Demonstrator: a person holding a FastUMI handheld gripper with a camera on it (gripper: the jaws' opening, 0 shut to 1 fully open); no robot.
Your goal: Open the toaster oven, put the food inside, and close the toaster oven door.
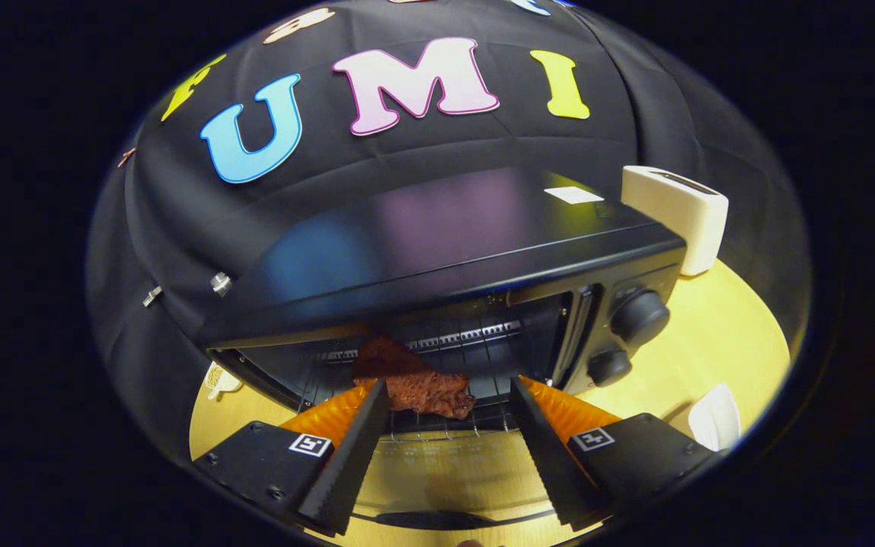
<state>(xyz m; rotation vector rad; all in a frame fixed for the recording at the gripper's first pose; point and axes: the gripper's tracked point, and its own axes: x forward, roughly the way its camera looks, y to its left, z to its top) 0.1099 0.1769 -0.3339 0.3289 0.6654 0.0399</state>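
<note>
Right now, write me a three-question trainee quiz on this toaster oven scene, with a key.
1. True or false: the black toaster oven has its glass door closed.
2. Where does the reddish-brown piece of meat lie? A) on the wire rack inside the oven B) on the yellow wooden table C) between the claw fingers, gripped
3. Fill in: the claw's fingers are ____, holding nothing.

Key: 1 false, the door is folded down under the claw; 2 A; 3 open.
</note>
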